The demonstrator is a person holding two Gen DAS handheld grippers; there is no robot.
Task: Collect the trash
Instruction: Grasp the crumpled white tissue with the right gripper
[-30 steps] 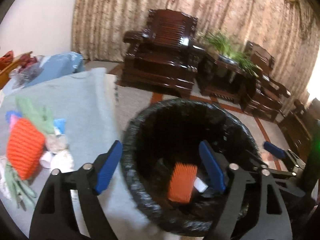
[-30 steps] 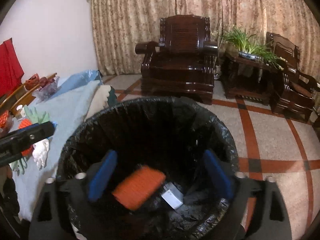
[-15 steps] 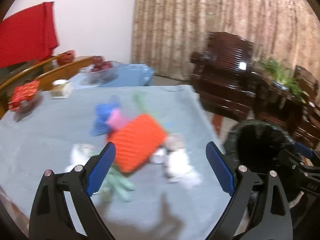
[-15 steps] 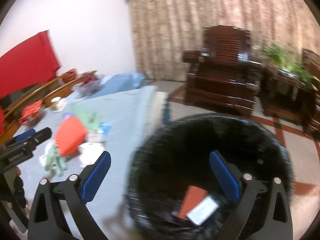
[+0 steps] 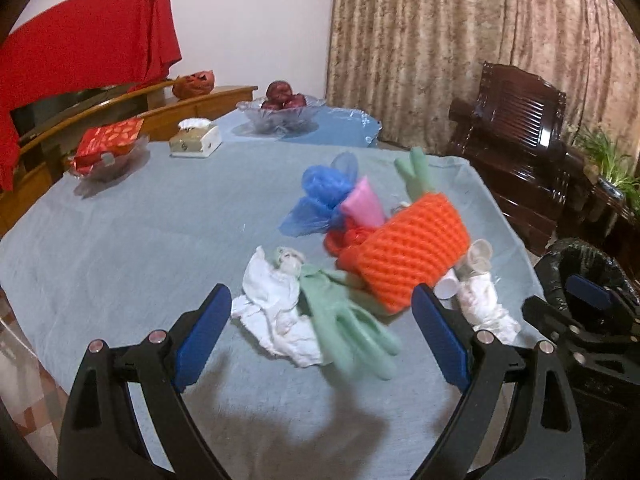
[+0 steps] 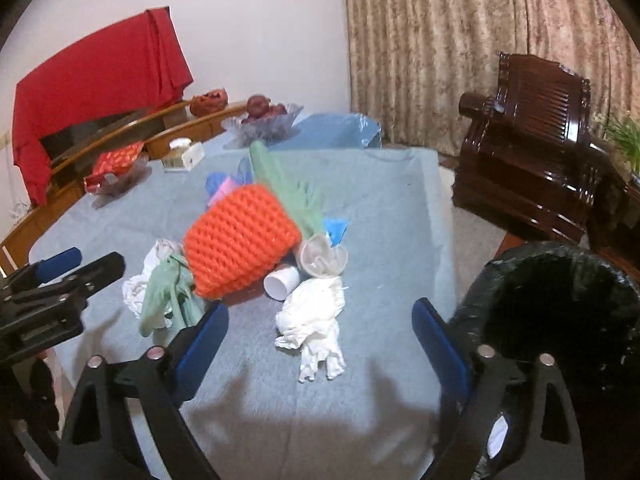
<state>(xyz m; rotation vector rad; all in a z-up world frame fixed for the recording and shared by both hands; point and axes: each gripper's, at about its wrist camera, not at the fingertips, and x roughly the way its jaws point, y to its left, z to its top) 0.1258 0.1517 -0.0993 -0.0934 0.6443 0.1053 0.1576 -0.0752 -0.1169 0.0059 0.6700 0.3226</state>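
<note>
A: Living room, beige curtains [image 5: 460,60] and a dark wooden armchair [image 6: 532,160] at the back; closer in, a table [image 5: 140,240] under pale blue cloth. Any trash on it?

B: Plenty, heaped right of the table's middle. Orange knitted pouch [image 5: 412,256] on top, tilted. Blue plastic bag [image 5: 320,192] and pink piece [image 5: 362,200] just behind it. Green glove [image 5: 348,328] and crumpled white tissue [image 5: 272,304] in front, touching each other.

A: And on the side toward the bin?

B: Small white paper cup [image 6: 282,282] on its side against the pouch, crushed clear cup [image 6: 322,258] just behind it, then a white wad [image 6: 316,320], glove or tissue, hard to tell.

A: Left gripper [image 5: 320,300]?

B: Spread wide, having just been opening. Nothing between the blue pads, nothing held. Hovering above the cloth, aimed at the green glove and tissue.

A: Right gripper [image 6: 319,312]?

B: Also wide apart, though just been closing a little. Empty, with no contact on the white wad lying ahead between the fingers' lines.

A: Trash bin [image 6: 560,320]?

B: Black-lined, off the table's right edge, close beside the right gripper.

A: Anything else on the table?

B: At the far end, well apart from the heap: glass bowl of dark red fruit [image 5: 280,116], tissue box [image 5: 196,140], red packet [image 5: 108,144] in a glass dish. Beyond those, red cloth [image 5: 80,52] draped by the wall.
</note>
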